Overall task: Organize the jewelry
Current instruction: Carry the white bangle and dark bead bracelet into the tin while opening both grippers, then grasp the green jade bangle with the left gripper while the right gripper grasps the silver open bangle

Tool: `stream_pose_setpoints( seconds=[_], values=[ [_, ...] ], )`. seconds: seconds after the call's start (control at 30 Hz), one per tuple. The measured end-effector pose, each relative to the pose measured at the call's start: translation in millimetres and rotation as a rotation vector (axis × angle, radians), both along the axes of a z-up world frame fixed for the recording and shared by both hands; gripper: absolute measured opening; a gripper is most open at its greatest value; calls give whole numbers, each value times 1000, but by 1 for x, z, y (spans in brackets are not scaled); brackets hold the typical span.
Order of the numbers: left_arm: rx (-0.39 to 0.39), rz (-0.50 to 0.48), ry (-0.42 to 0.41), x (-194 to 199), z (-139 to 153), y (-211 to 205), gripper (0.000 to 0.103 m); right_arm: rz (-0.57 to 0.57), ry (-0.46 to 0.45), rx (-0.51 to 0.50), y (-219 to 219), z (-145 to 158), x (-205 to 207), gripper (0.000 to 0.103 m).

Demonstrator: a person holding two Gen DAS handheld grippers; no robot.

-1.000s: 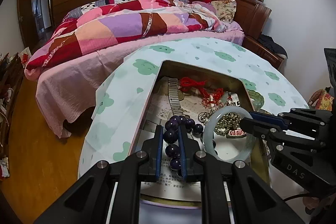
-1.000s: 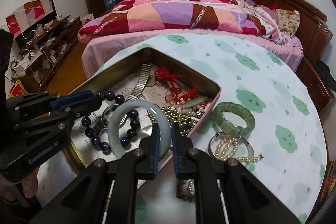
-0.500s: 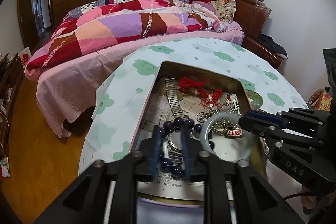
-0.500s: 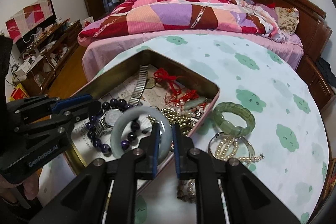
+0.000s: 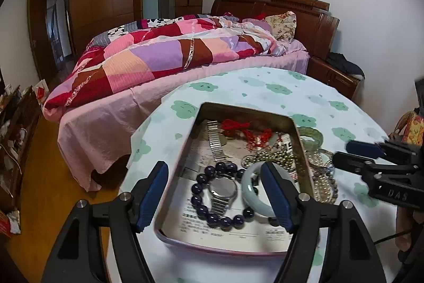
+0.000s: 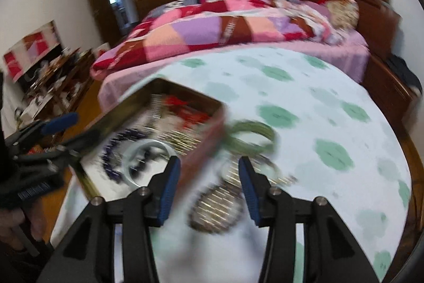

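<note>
Jewelry tin on round table, both grippers released.

Tin point(image 5: 300, 139) sits near the table's point(image 5: 265, 86) left edge; inside, toward its near end, lie a dark bead bracelet point(image 5: 201, 208) ringing a steel watch point(image 5: 222, 190), and a pale bangle point(image 5: 251, 187) at the right wall. Left gripper point(image 5: 214, 198) hangs above them, jaws spread wide. Right gripper point(image 6: 209, 184), jaws apart and empty, is over loose pearl strands point(image 6: 217, 200) just outside the tin's right wall; green bracelet point(image 6: 251, 134) beside. Right view is blurred.
</note>
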State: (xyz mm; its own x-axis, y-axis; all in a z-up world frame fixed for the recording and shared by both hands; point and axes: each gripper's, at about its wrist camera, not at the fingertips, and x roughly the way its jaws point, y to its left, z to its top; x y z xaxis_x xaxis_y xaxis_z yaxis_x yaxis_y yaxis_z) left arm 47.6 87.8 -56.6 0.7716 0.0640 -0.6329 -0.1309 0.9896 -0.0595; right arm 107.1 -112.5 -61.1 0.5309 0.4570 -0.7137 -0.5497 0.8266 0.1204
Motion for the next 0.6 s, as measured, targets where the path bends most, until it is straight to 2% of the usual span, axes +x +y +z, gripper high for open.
stream_pose_setpoints(
  seconds=[0.2,0.3,0.43,0.6],
  values=[
    [0,-15,25,-1,-6,-18,72,-141,58,-14,-61,-25,10,49],
    [-2,-13,39,-1,-10,-26,72,-181,86,-20,-77,-36,12,49],
    [-3,1,59,-1,-15,-33,72,-177,96,-10,-77,-37,12,49],
    [1,20,58,-4,-14,-36,72,-103,79,-7,-47,-27,16,49]
  ],
)
